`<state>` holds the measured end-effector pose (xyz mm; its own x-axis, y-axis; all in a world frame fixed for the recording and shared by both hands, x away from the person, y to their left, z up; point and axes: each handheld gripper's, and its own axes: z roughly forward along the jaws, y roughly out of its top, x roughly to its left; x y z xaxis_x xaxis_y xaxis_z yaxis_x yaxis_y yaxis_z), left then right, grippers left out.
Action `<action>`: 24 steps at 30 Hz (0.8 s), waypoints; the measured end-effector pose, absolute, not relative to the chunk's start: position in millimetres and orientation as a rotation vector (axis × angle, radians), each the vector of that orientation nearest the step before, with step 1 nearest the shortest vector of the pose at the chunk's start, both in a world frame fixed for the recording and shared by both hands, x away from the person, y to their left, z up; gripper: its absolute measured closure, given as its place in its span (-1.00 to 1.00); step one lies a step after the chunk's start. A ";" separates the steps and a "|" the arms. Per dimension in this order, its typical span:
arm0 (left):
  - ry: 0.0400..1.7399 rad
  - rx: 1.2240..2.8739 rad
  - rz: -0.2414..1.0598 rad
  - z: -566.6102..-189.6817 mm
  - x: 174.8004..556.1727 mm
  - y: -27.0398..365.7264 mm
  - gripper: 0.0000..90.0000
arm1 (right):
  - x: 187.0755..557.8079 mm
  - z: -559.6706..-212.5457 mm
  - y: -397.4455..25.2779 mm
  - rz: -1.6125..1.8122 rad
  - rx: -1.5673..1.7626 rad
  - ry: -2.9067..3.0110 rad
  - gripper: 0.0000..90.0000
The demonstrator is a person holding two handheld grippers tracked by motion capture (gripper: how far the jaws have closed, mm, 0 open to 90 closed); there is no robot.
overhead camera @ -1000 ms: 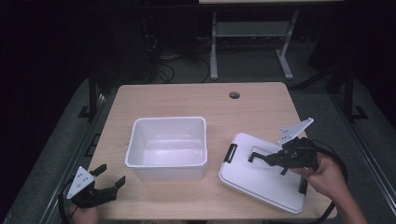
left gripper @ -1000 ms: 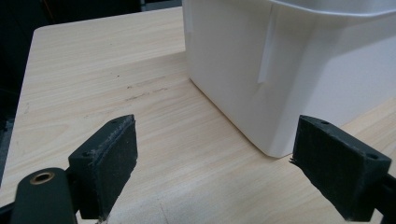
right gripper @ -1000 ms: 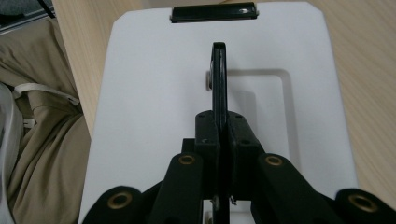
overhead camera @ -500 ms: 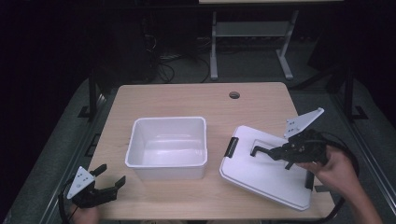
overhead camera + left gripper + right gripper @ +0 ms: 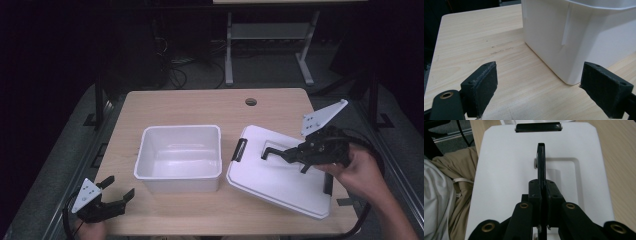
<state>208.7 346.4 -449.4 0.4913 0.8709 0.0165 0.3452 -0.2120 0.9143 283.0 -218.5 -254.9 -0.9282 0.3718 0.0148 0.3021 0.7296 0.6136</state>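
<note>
Right gripper at right side of high view, held in person's right hand, forearm entering from bottom right corner. Jaws pressed together, pointing left; grey three-cornered plate tilted up above them. What sits between pads is thin and dark, probably a handle. Left gripper low at bottom left, left hand barely visible at frame edge. Jaws spread wide, nothing between them, pointing right and slightly forward.
</note>
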 end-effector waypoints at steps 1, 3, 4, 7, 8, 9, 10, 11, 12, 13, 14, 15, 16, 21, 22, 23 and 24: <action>1.027 1.780 0.689 -449.4 208.7 346.4 -0.71 | 283.7 -253.2 -215.8 0.976 0.544 2.818 0.88; 1.028 1.779 0.689 -449.5 208.7 346.5 -0.71 | 285.7 -250.2 -210.2 0.984 0.527 2.825 0.88; 1.028 1.778 0.689 -449.4 208.7 346.6 -0.71 | 287.6 -248.2 -204.3 0.988 0.514 2.828 0.88; 1.028 1.778 0.690 -449.3 208.5 347.0 -0.71 | 290.1 -247.4 -199.3 0.992 0.498 2.836 0.88; 1.028 1.778 0.689 -449.3 208.6 347.2 -0.71 | 290.6 -246.9 -196.4 0.990 0.502 2.838 0.88; 1.028 1.778 0.689 -449.2 208.6 347.4 -0.71 | 292.5 -246.6 -193.1 0.996 0.489 2.842 0.88; 1.027 1.776 0.689 -449.2 208.6 347.6 -0.71 | 294.2 -246.1 -188.5 1.002 0.484 2.844 0.88; 1.027 1.776 0.689 -449.2 208.6 347.6 -0.71 | 295.1 -246.0 -185.9 1.005 0.479 2.846 0.88; 1.027 1.776 0.690 -449.1 208.5 347.7 -0.71 | 295.1 -246.0 -185.9 1.005 0.479 2.846 0.88; 1.027 1.774 0.691 -449.0 208.5 347.9 -0.71 | 296.2 -246.1 -183.4 1.009 0.471 2.847 0.88; 1.027 1.774 0.691 -449.0 208.5 348.1 -0.71 | 297.8 -246.0 -178.0 1.011 0.465 2.850 0.88; 1.027 1.774 0.691 -449.0 208.5 348.1 -0.71 | 297.8 -246.0 -178.0 1.011 0.465 2.850 0.88; 1.026 1.773 0.691 -449.1 208.5 348.1 -0.71 | 298.8 -246.0 -176.5 1.012 0.455 2.849 0.88; 1.029 1.770 0.692 -448.8 208.3 349.1 -0.71 | 303.2 -245.3 -164.8 1.036 0.430 2.851 0.88; 1.029 1.770 0.692 -448.8 208.3 349.1 -0.71 | 303.2 -245.3 -164.8 1.036 0.430 2.851 0.88; 1.030 1.768 0.692 -448.8 208.1 349.2 -0.71 | 304.2 -245.9 -161.3 1.039 0.424 2.853 0.88; 1.030 1.767 0.693 -448.8 208.1 349.3 -0.71 | 304.2 -245.9 -161.3 1.039 0.424 2.853 0.88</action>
